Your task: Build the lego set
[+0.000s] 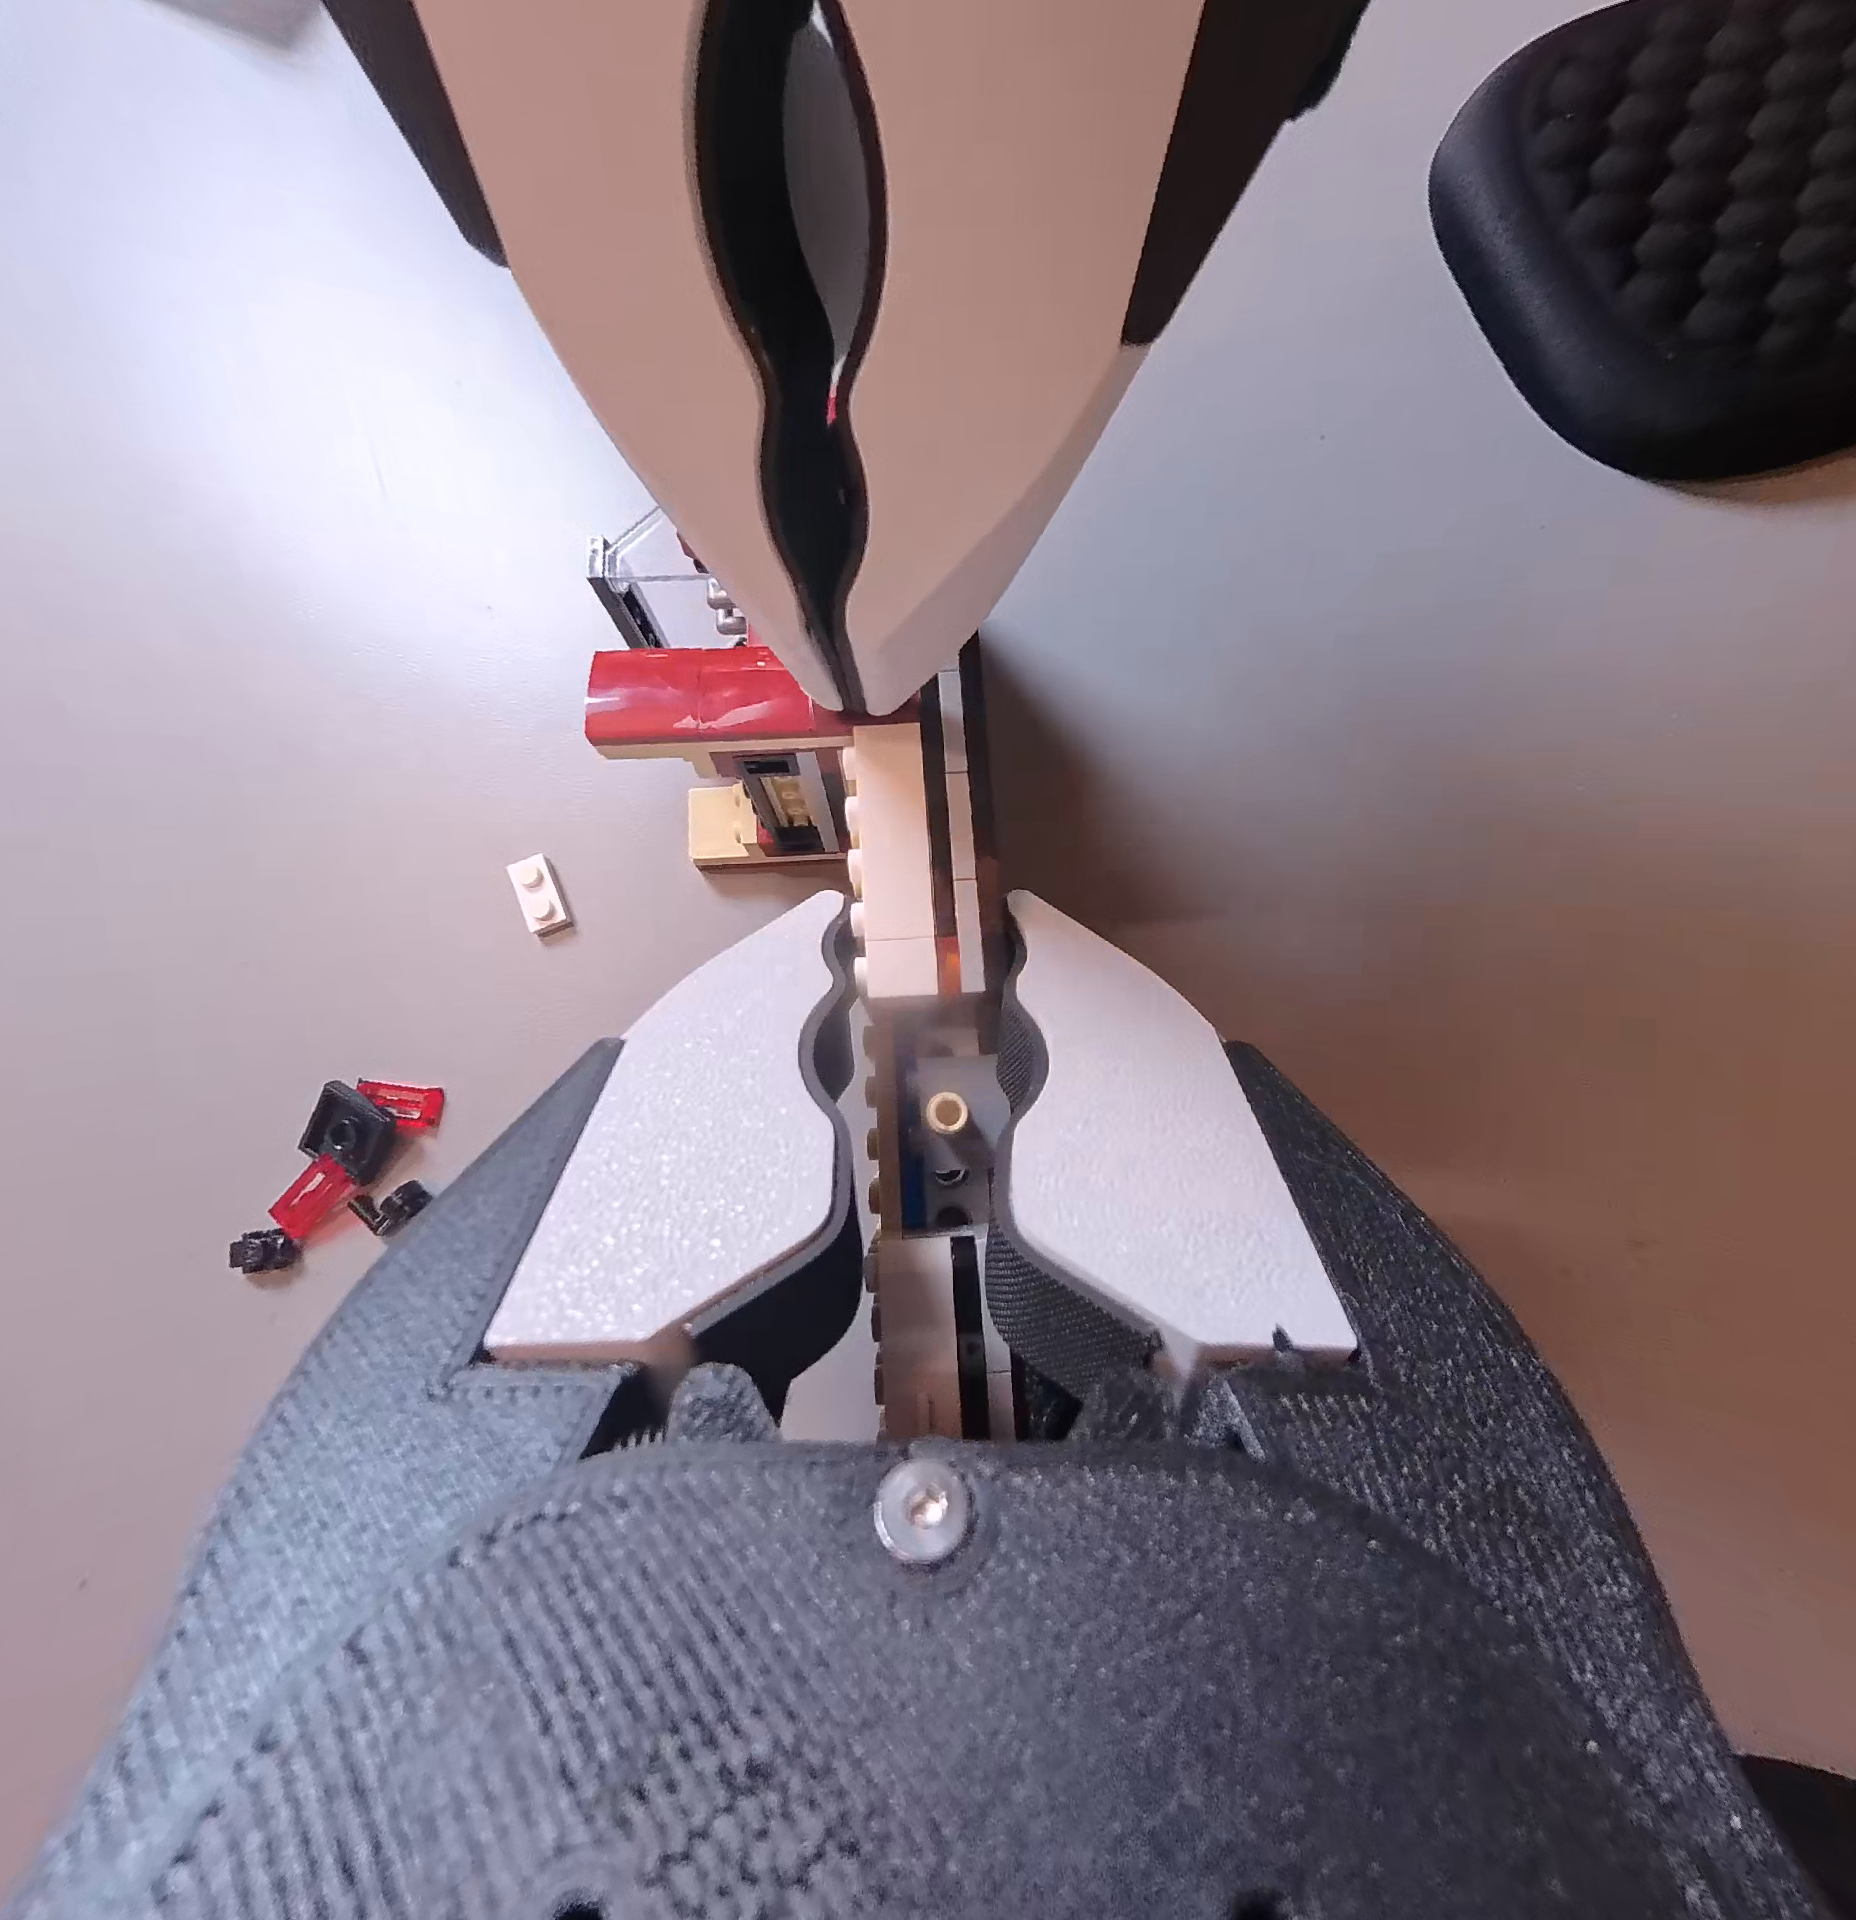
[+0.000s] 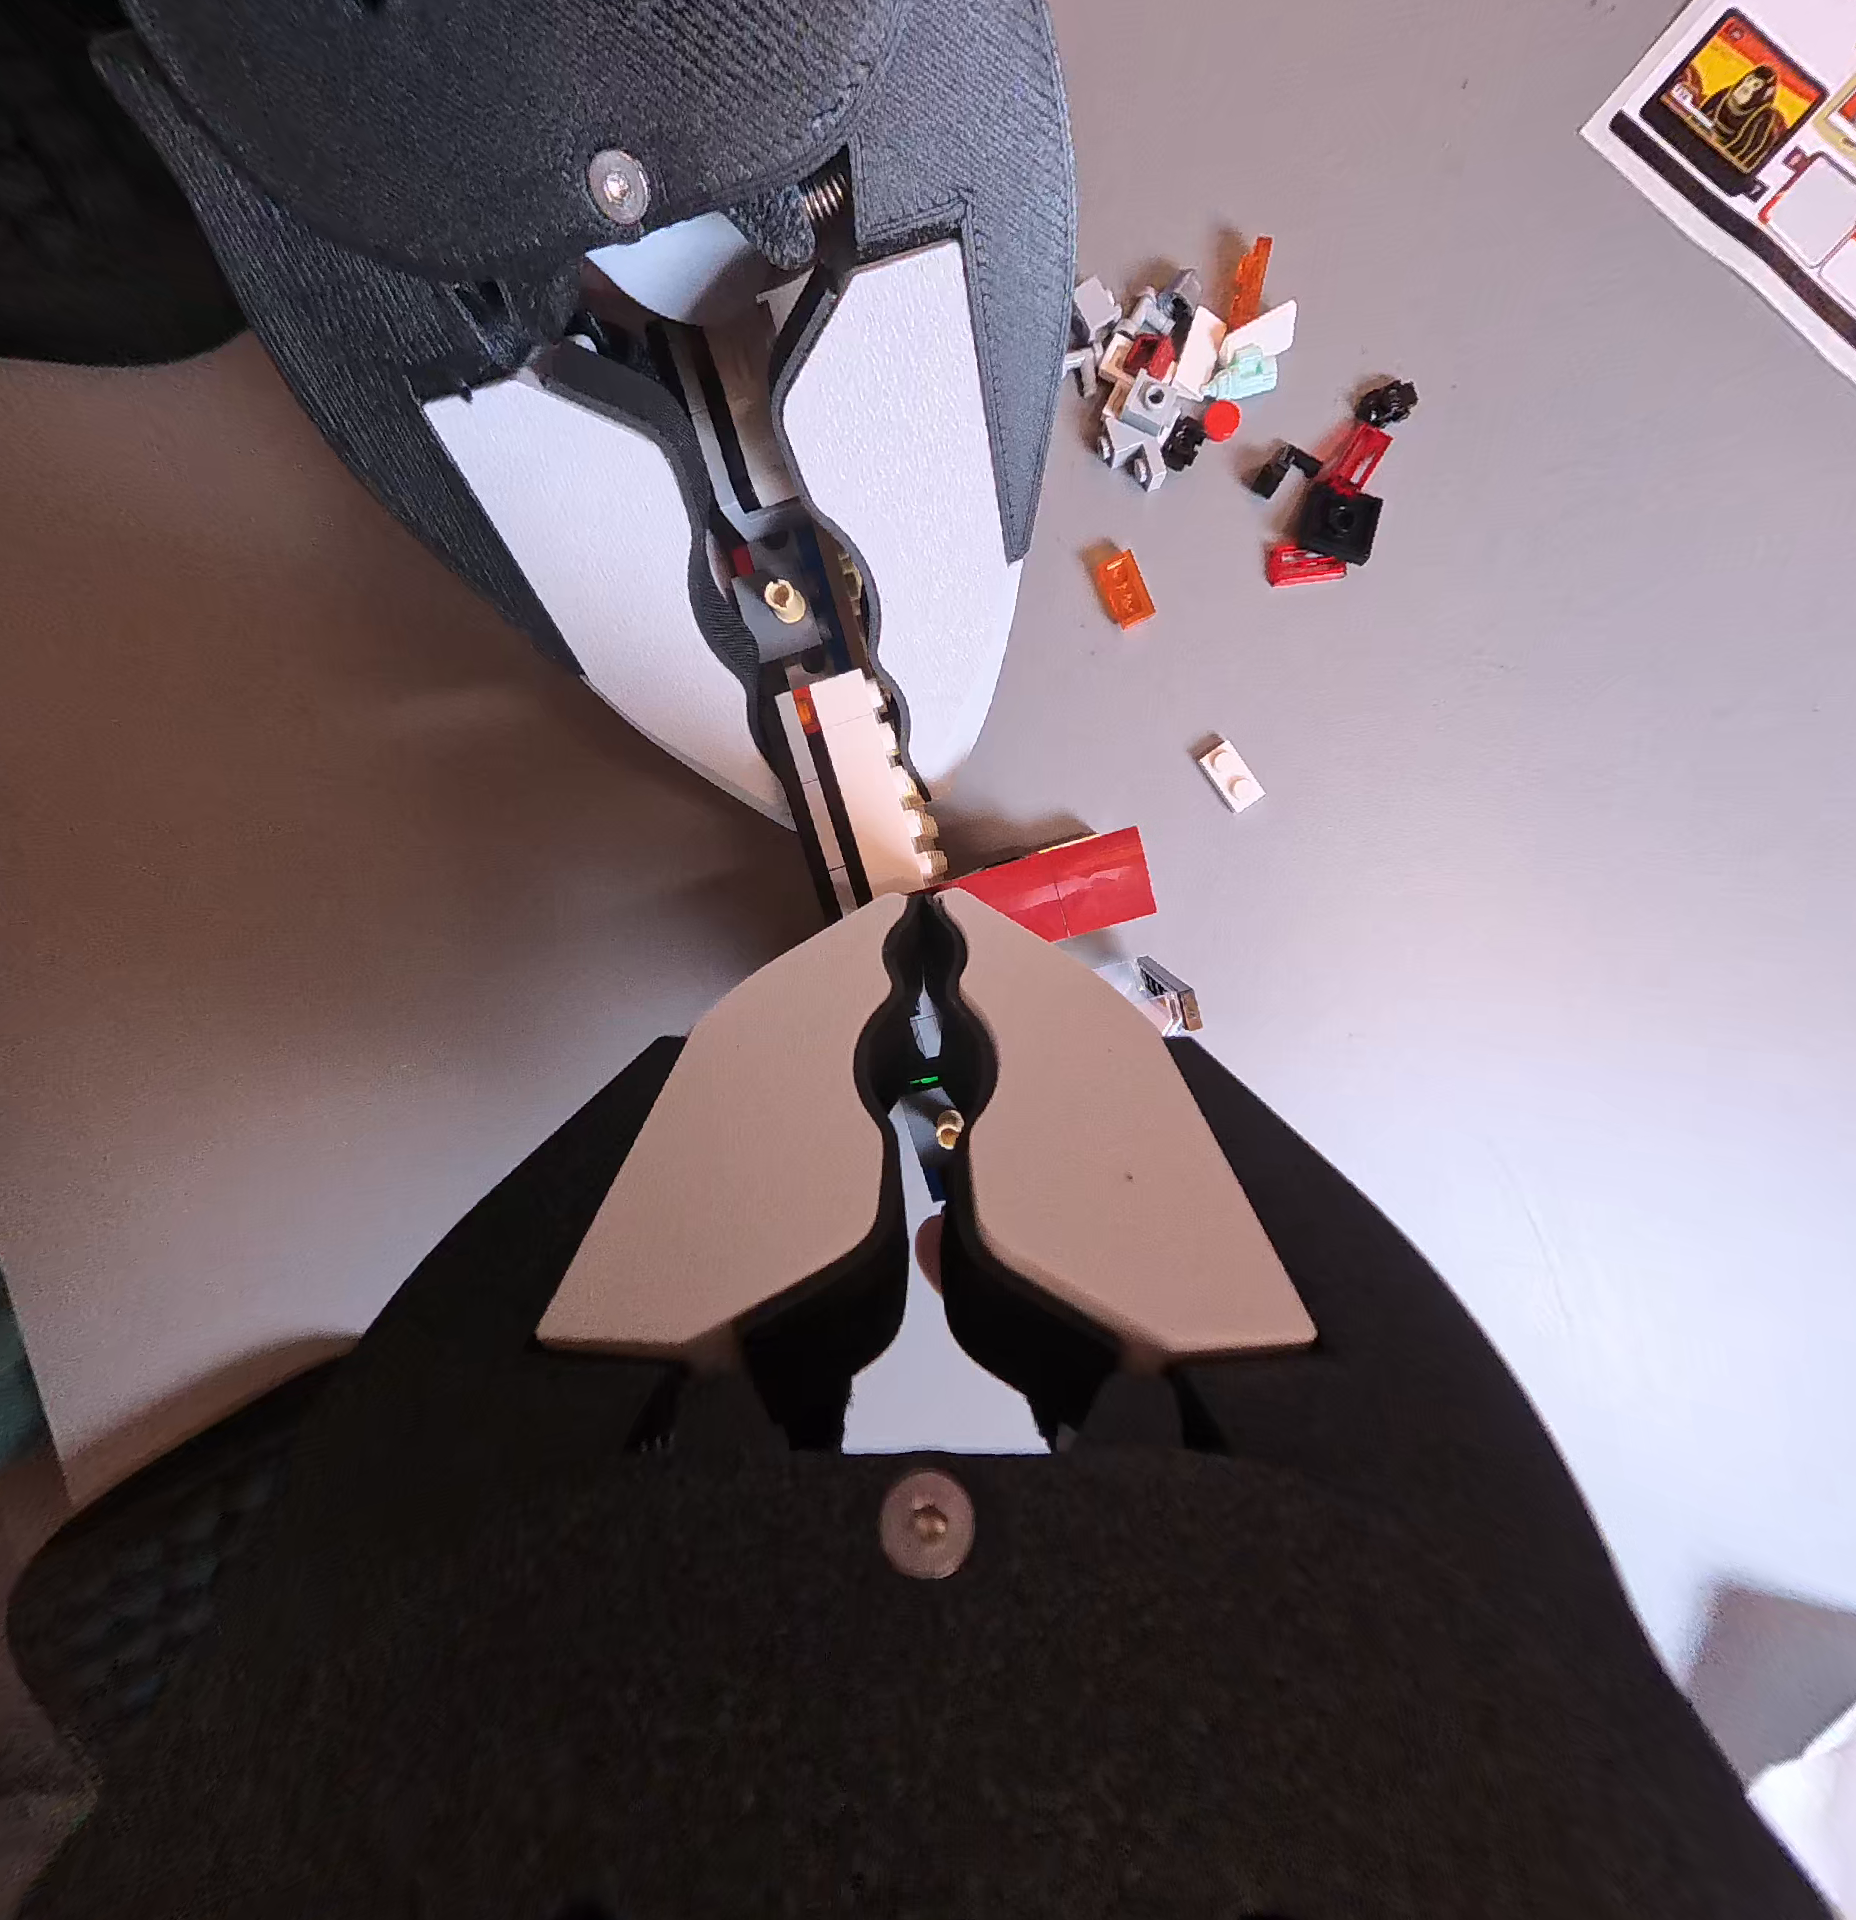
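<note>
Both wrist views face each other closely, apparently sharing the lego model (image 1: 908, 831)

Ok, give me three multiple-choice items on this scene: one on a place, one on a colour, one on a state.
1. Where does the small white plate lie?
A. alone on the table
B. inside the mixed parts pile
C. on the sticker sheet

2. What colour is the curved roof piece on the lego model?
A. blue
B. dark red
C. green

3. How is the left gripper?
A. wide open over the table
B. shut on the model
C. shut on nothing

Answers: 1 A, it sits apart from other pieces; 2 B, glossy dark red in both views; 3 B, both fingers press the model's sides.
</note>
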{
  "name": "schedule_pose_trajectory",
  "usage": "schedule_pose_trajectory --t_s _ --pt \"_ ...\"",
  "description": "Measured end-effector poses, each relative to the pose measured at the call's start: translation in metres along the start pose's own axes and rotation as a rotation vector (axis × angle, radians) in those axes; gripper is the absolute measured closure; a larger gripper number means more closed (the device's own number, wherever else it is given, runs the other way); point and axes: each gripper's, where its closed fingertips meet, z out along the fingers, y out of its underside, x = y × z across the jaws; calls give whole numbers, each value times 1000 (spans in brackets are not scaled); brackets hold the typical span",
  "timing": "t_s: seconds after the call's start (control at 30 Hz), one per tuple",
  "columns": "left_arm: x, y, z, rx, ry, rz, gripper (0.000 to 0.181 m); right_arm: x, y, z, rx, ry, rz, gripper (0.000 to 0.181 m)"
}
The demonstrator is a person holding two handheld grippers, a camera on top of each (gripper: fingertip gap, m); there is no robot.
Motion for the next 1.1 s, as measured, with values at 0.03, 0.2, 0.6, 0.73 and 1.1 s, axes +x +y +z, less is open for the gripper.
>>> schedule_pose_trajectory --t_s 0.03,0.2,0.6,0.73,1.1 --pt "0 0 0 -1 -1 1 157 0 0 0 -4 -5 3 181" --pt "0 0 0 1 1 1 157 0 0 0 -3 -10 7 181" --pt "3 -2 1 2 -45 93 157 12 7 -20 100 40 34 143" --pt "8 -2 0 -12 -125 206 157 11 8 -12 21 -64 -26 110" --pt "16 8 2 -103 -395 438 138 -26 12 -2 -151 -242 -186 159"
